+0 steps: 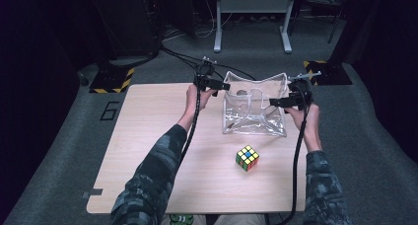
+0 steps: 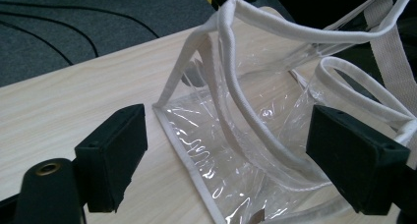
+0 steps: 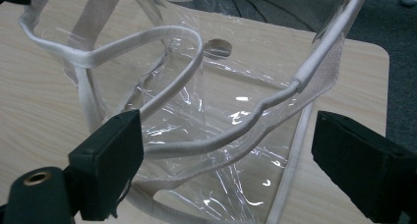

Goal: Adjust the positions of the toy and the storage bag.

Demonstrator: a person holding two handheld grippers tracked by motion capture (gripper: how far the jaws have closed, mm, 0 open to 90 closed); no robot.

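Left gripper [image 1: 213,83] and right gripper [image 1: 288,101]: black, blocky jaws spread wide on both, nothing clamped, one at each side of the bag [image 1: 254,106]. Nearest the person, a multicoloured cube [image 1: 247,158] sits on the pale wood-grain table [image 1: 148,151]. Beyond it stands the bag: clear, glossy, creased plastic, white fabric trim, rounded cord handles, mouth open upward.
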